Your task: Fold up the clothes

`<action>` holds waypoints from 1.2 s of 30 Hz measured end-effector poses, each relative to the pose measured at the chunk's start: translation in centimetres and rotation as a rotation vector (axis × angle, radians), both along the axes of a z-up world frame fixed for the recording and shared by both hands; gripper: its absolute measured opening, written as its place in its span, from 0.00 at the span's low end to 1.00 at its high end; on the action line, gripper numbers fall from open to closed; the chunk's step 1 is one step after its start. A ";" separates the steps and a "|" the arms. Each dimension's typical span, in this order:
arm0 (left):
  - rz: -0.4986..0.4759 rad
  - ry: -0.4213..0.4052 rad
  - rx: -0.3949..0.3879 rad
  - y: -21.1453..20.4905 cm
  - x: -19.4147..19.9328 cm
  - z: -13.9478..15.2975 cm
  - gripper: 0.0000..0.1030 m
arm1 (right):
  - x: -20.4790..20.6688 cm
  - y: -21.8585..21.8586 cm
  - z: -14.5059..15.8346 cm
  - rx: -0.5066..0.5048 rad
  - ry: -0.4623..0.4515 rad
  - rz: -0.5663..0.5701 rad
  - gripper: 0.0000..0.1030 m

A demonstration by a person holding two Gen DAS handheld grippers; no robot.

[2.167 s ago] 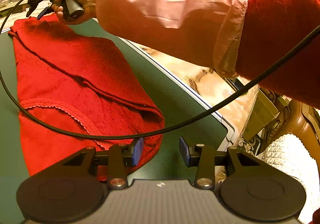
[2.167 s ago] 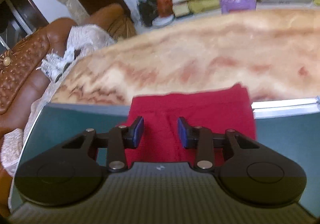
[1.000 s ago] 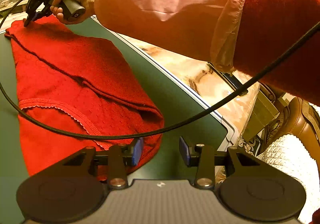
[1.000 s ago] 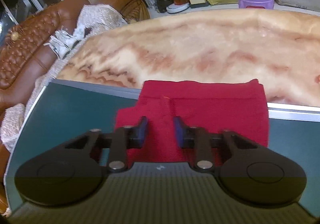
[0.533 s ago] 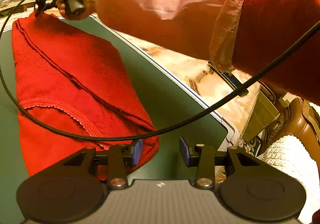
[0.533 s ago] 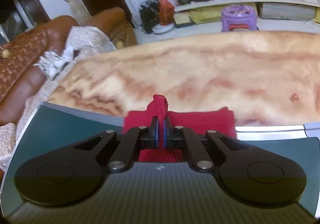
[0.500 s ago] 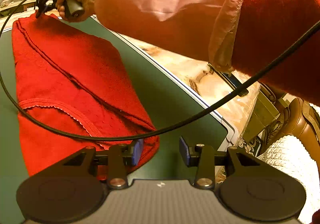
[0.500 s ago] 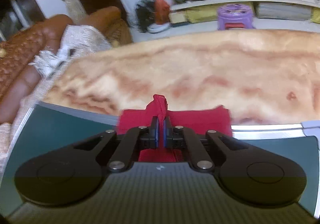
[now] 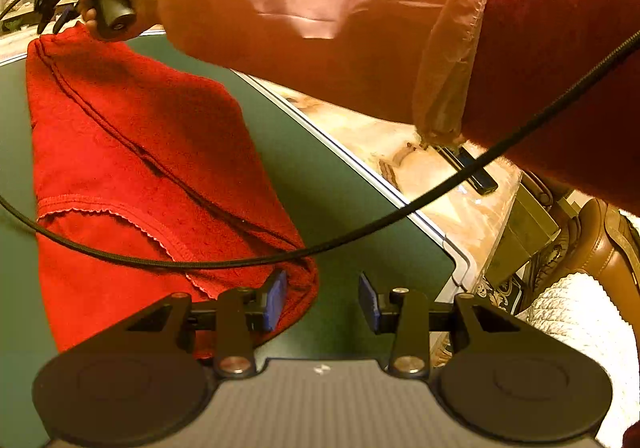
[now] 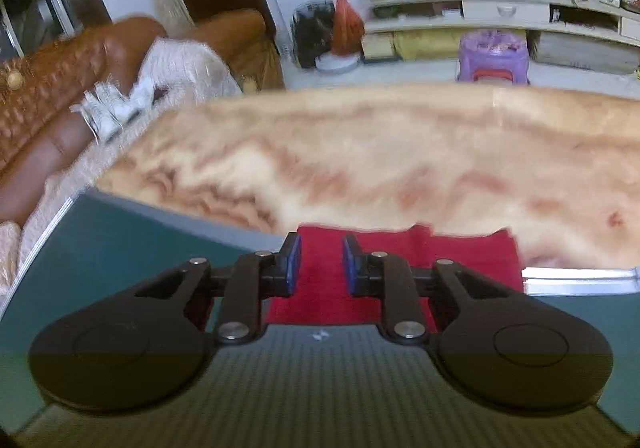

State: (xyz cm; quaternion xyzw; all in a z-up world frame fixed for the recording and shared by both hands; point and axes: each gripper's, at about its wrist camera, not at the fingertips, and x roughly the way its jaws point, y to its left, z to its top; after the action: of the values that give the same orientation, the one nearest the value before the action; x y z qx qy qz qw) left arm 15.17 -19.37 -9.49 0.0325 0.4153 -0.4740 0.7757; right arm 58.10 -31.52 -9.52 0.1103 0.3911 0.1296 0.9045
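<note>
A red garment (image 9: 132, 167) lies folded lengthwise on a dark green mat (image 9: 340, 203). My left gripper (image 9: 320, 300) is open and empty at the garment's near corner, its left pad over the cloth edge. My right gripper (image 10: 318, 266) is open above the garment's far end (image 10: 460, 252), with nothing between its pads. In the left wrist view the right gripper (image 9: 60, 13) is held by a hand at the far end of the garment. A black cable (image 9: 400, 207) hangs across the garment.
The mat lies on a marble-patterned table (image 10: 380, 159) and its white edge (image 9: 360, 167) runs along the right. A brown leather sofa (image 10: 52, 87) with a white throw stands beyond the table. Shelves and a purple stool (image 10: 494, 55) stand at the back.
My right gripper, shut on a pinch of the garment's far end half a second ago, has opened and let it drop flat. The left gripper has not moved.
</note>
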 end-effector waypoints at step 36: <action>-0.008 -0.019 0.054 1.3 -1.7 0.8 0.43 | -24.8 -13.4 7.0 0.416 0.008 0.277 0.20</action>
State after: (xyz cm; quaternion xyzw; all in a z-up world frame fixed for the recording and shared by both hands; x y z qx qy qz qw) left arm 13.50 -18.05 -8.72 0.0597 0.4207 -0.4653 0.7765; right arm 33.33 -44.91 -2.55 0.2397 0.3711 0.3298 0.8343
